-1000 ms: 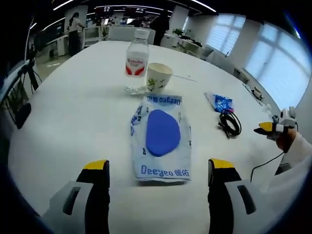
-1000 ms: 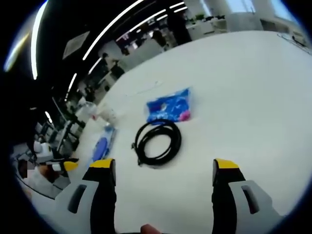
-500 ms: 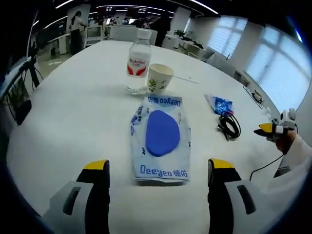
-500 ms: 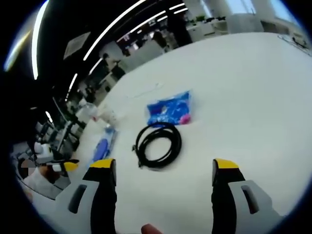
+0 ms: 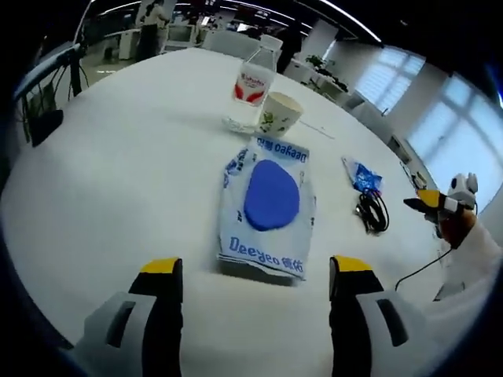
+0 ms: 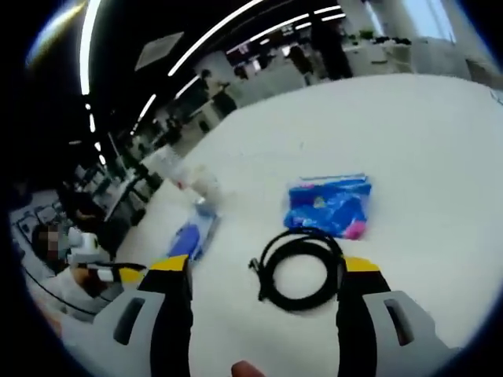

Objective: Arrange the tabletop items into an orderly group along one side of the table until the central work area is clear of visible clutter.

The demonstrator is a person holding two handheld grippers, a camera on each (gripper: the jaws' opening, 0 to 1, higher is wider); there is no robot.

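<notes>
A white wipes pack (image 5: 267,208) with a blue oval lid lies flat on the white table (image 5: 118,157), just ahead of my left gripper (image 5: 255,269), whose jaws stand open and wide apart. Behind the pack are a paper cup (image 5: 280,114) and a water bottle (image 5: 253,78). To the right lie a blue packet (image 5: 363,176) and a coiled black cable (image 5: 373,212). My right gripper (image 6: 267,267) is open, low over the cable (image 6: 302,236), with the blue packet (image 6: 330,204) just beyond. The wipes pack (image 6: 189,238) lies further left.
The right gripper (image 5: 428,203), in a hand with a white sleeve, shows at the table's right edge. The left gripper's yellow tip (image 6: 118,272) shows at the left. Office desks, chairs and people stand behind the table. Wide bare tabletop (image 6: 440,157) lies to the right.
The right gripper has moved in on the cable, which now sits between its jaw tips. The left gripper view has tilted and shifted a little towards the wipes pack. No item has moved.
</notes>
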